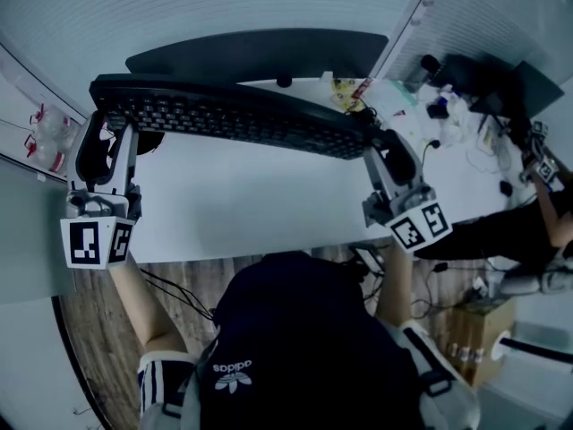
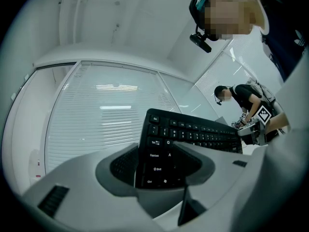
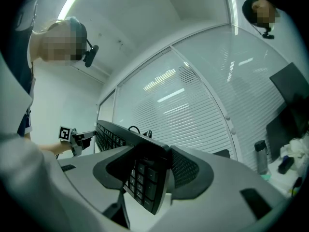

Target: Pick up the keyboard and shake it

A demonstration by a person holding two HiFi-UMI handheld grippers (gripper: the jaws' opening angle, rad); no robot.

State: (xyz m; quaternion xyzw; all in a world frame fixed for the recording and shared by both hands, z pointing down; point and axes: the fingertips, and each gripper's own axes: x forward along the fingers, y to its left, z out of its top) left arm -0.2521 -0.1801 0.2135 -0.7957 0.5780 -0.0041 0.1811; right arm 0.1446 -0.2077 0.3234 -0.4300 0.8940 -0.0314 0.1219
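The left hand-held gripper [image 1: 109,131] is closed on the left end of the black keyboard [image 1: 235,115], and the right hand-held gripper [image 1: 383,147] is closed on its right end. The keyboard is lifted above the far edge of the white worktop [image 1: 255,209].

Ahead of you lies a broad white flat surface [image 1: 242,204], its far right end strewn with dark cables and small clutter [image 1: 452,106]. Beneath you runs a brown wood-plank floor [image 1: 98,330], with a brown cardboard box [image 1: 479,325] standing on it to your right. Glass partition walls backed by white horizontal blinds [image 2: 106,110] close the room in, and a long bright ceiling light strip [image 3: 76,0] glows overhead
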